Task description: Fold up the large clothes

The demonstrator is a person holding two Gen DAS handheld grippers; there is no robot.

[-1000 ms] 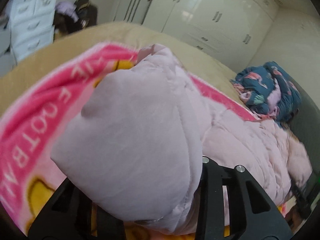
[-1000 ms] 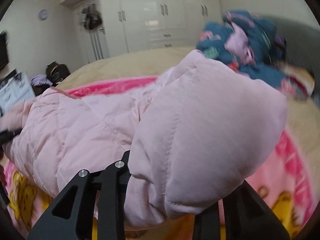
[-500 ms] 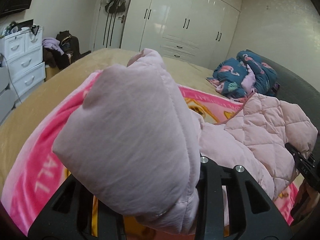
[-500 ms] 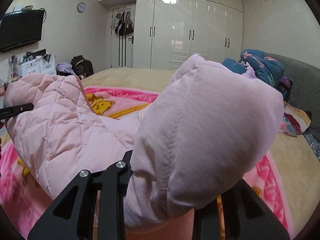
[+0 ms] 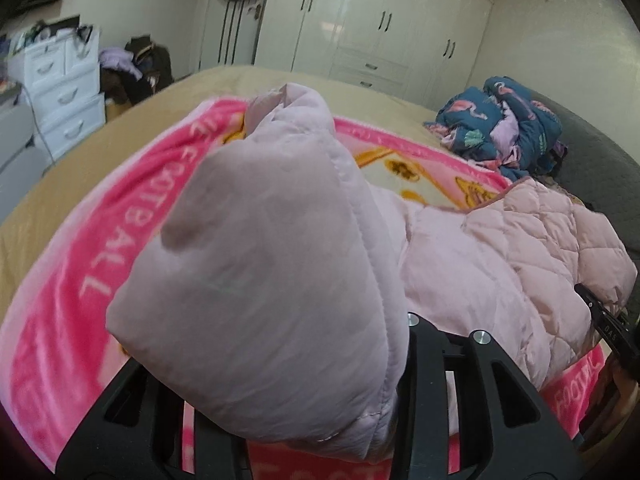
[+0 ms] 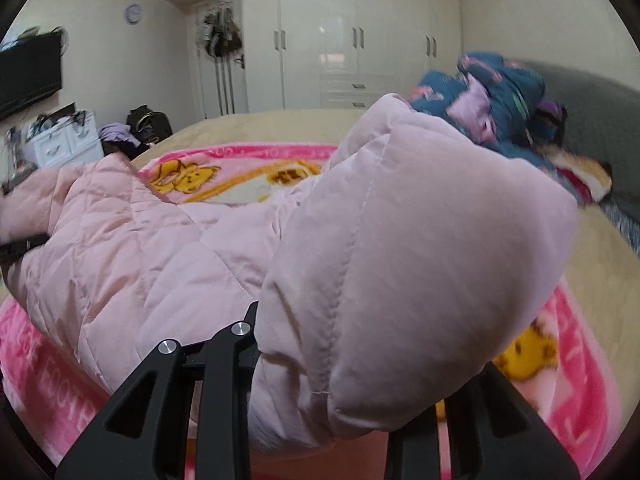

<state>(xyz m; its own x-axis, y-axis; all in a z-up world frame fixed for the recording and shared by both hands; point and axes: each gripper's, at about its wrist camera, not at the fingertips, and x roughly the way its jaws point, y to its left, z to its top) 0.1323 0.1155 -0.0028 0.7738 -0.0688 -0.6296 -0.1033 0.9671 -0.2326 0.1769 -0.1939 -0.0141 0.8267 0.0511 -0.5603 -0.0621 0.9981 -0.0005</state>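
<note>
A pale pink quilted jacket [image 5: 260,280] hangs stretched between my two grippers above a pink cartoon blanket [image 5: 80,260]. My left gripper [image 5: 312,364] is shut on one bunched end, and the fabric covers its fingertips. The jacket's body runs right to the other gripper's tip [image 5: 608,328] at the edge. In the right wrist view my right gripper [image 6: 344,360] is shut on the other puffy end of the jacket [image 6: 400,260]. The quilted body sags left over the blanket [image 6: 580,400] towards the left gripper [image 6: 20,246].
The blanket lies on a beige bed [image 5: 40,200]. A blue flamingo-print bundle [image 5: 504,128] sits by the grey headboard [image 5: 592,176]. White drawers [image 5: 60,92] and a clothes pile [image 5: 132,64] stand to the left, with white wardrobes [image 5: 380,28] behind.
Both views rose and levelled out half a second ago and now tilt down a little towards the blanket. The jacket stays stretched between the grippers, both grips unchanged.
</note>
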